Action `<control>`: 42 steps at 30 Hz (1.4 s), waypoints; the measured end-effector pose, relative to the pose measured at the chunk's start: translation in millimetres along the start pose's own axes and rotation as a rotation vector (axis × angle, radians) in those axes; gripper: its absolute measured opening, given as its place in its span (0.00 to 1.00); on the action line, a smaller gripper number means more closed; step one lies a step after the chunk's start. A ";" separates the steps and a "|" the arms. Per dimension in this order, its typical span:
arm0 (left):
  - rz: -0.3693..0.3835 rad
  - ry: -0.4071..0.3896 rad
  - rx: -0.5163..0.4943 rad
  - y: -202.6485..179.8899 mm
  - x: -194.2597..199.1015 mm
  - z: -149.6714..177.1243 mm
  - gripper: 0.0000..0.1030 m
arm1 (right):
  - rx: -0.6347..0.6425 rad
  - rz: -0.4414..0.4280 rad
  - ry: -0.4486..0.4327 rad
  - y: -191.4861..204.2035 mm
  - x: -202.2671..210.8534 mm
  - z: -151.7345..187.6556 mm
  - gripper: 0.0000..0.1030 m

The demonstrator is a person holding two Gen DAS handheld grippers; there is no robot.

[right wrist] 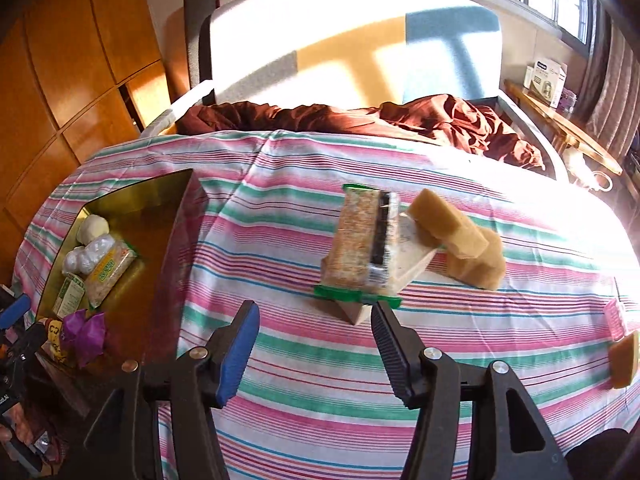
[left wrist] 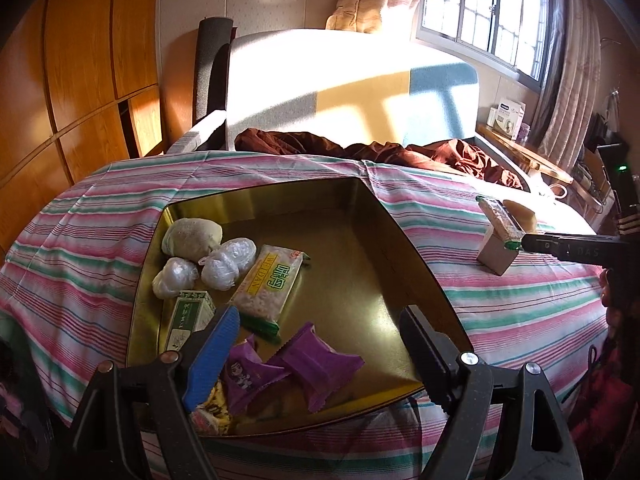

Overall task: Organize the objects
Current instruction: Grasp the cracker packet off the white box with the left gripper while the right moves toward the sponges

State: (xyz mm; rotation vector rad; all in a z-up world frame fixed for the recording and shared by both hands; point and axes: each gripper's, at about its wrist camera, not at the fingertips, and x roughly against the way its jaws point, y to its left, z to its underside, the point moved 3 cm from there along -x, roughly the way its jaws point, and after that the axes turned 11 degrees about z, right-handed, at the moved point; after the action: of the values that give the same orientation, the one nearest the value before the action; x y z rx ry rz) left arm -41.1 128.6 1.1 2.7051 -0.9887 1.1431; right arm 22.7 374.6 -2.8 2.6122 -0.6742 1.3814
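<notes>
A golden tin [left wrist: 340,240] lies on the striped bedspread [left wrist: 500,320]. It holds white wrapped balls [left wrist: 228,260], a rice-cracker pack [left wrist: 268,284], a small green-and-white box [left wrist: 190,316] and purple packets [left wrist: 316,364]. My left gripper [left wrist: 320,312] hangs open over the tin's near end, above the purple packets, holding nothing. To the right, a clear snack pack with green ends [right wrist: 360,240] leans on a small cardboard box [right wrist: 352,314], beside tan blocks [right wrist: 452,228]. My right gripper [right wrist: 316,307] is open just short of the pack's near green end; its pads do not press on it.
A crumpled brown blanket [right wrist: 440,120] lies at the head of the bed below the padded headboard [right wrist: 360,48]. Another tan block [right wrist: 624,356] and a pink item [right wrist: 614,320] sit at the bed's right edge. Wooden wardrobe doors [left wrist: 80,60] stand left; a side shelf with boxes [left wrist: 508,116] stands right.
</notes>
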 end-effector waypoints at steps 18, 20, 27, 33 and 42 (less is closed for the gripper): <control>0.173 0.084 -0.131 -116.1 -67.3 -34.7 0.81 | -0.654 0.046 0.184 -168.5 -51.4 34.9 0.68; 0.174 0.088 -0.158 -128.8 -78.0 -41.2 0.81 | -0.645 0.039 0.184 -166.2 -51.1 34.5 0.68; 0.192 0.121 -0.203 -166.3 -122.8 -69.5 0.84 | -0.662 0.010 0.198 -167.6 -53.1 36.6 0.68; 0.208 0.165 -0.242 -198.6 -167.4 -92.2 0.87 | -0.684 -0.023 0.211 -169.7 -57.2 37.9 0.68; 0.186 0.251 -0.262 -227.1 -232.0 -103.5 0.90 | -0.703 -0.042 0.222 -172.1 -59.6 39.6 0.69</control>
State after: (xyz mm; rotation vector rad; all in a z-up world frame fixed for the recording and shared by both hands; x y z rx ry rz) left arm -98.0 463.0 -31.3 2.2430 -1.2665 1.2435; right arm 98.2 536.7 -55.5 1.8853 -0.8676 1.1240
